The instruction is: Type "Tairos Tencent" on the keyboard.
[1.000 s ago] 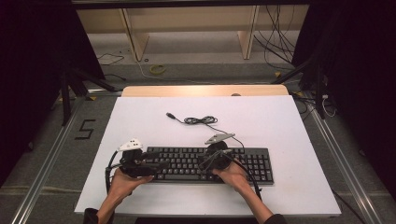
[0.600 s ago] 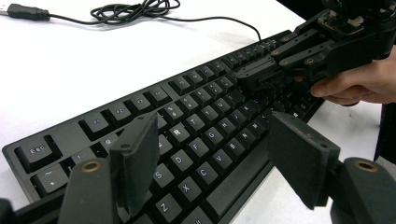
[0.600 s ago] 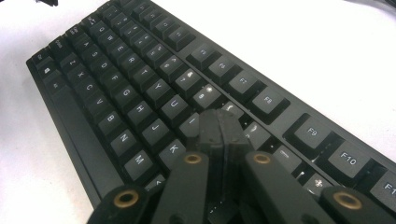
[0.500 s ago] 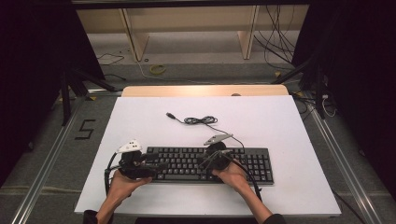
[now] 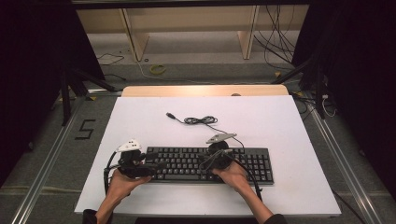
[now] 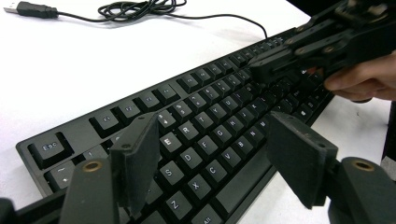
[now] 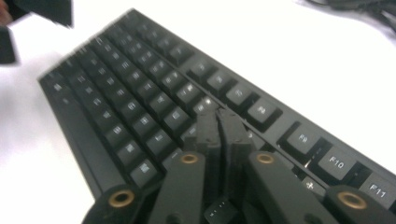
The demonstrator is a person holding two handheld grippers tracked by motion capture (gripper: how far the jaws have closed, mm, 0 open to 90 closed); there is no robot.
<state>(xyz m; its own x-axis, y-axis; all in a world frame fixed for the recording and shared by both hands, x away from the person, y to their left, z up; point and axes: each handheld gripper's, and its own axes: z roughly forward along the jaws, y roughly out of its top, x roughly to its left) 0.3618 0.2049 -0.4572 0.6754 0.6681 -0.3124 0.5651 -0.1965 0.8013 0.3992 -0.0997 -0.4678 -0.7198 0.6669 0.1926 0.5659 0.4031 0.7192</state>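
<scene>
White table [image 5: 140, 116], black keyboard [image 5: 187, 163], closed right claw [image 7: 218, 122]

Your right gripper [image 7: 218, 122] view is motion-blurred; most key legends on the keyboard [image 7: 140, 102] there are unreadable, and its right end runs off the frame. In the high view your hands cover keys near the front edge, and the legends are too small to read. The cable [image 6: 140, 10] is cut by the top edge in your left gripper view.

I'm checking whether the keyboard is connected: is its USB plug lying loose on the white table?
Yes, the USB plug lies free on the white table, beyond the keyboard, at the end of its coiled cable.
</scene>
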